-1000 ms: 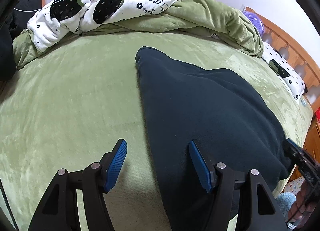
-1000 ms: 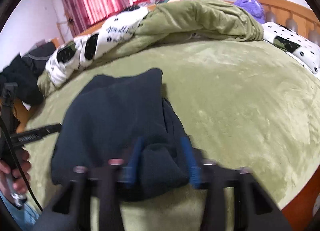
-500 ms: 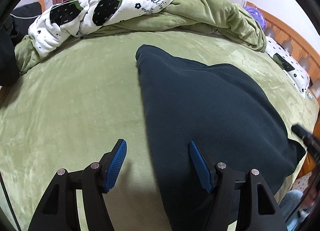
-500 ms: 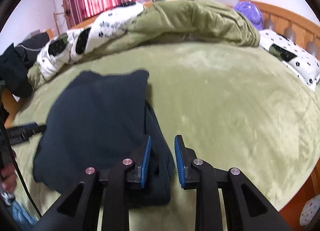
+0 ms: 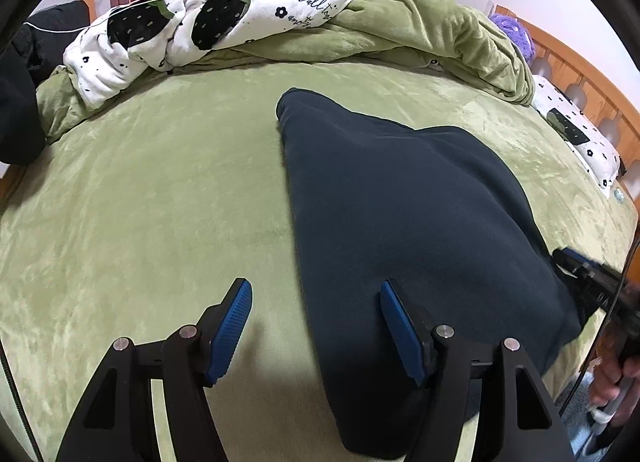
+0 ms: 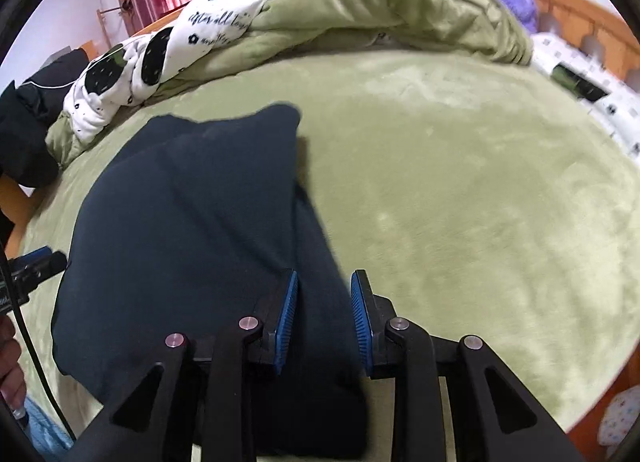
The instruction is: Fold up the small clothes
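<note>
Now that the right tool has let go, its jaws parted a little with dark cloth lying loosely between the pads, the navy garment rests folded on the green bed cover, near the front edge. A moment ago that tool was clamped on the garment's near right corner; the release suggests this fold is laid. The left tool hangs open above the garment's left edge, gripping nothing. A further fold or some smoothing likely comes next.
</note>
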`<state>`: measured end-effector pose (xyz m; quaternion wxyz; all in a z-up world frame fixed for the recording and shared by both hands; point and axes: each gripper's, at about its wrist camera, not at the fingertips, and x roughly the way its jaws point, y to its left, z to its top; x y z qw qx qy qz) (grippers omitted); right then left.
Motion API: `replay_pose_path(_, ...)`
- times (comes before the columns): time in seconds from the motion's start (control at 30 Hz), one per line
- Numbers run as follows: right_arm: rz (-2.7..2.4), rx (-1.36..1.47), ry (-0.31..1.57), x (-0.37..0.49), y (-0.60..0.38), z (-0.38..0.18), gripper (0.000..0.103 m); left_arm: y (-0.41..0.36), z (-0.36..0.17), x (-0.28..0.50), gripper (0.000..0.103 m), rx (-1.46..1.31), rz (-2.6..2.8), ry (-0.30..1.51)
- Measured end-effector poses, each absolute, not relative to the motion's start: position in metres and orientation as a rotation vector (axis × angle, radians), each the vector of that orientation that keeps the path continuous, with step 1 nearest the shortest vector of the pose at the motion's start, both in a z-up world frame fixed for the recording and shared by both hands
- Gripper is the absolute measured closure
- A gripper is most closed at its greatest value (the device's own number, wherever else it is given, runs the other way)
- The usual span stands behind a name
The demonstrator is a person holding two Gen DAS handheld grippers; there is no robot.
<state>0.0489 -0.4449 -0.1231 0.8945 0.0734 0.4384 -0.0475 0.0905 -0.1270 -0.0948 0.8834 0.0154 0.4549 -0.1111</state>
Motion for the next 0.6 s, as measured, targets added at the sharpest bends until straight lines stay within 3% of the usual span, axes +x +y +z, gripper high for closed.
replay_pose_path(0.07, -0.102, 0.126, 0.892, 0.041, -0.446, -0.106, 0.076, -0.127, -0.087, 0.079, 0.038, 0.022, -0.223, 0.935)
replay_pose_path(0.2, -0.065, 0.131, 0.885, 0.024, -0.447, -0.075, 0.055, -0.125, -0.07, 0.055, 0.038, -0.014, -0.197, 0.921)
replay_pose_path(0.47, -0.026, 0.109, 0.884, -0.02, -0.439, -0.026, 0.052, -0.121, -0.034, -0.004, 0.027, -0.019, -0.11, 0.876)
replay_pose_path(0.53, -0.028, 0.104, 0.873, -0.031, -0.437, -0.018, 0.045, -0.121, -0.025, -0.019, 0.025, -0.011, -0.09, 0.865)
replay_pose_path(0.6, -0.03, 0.093, 0.85, -0.047, -0.434, -0.008, 0.027, -0.119, -0.017, -0.032, 0.021, -0.013, -0.083, 0.851)
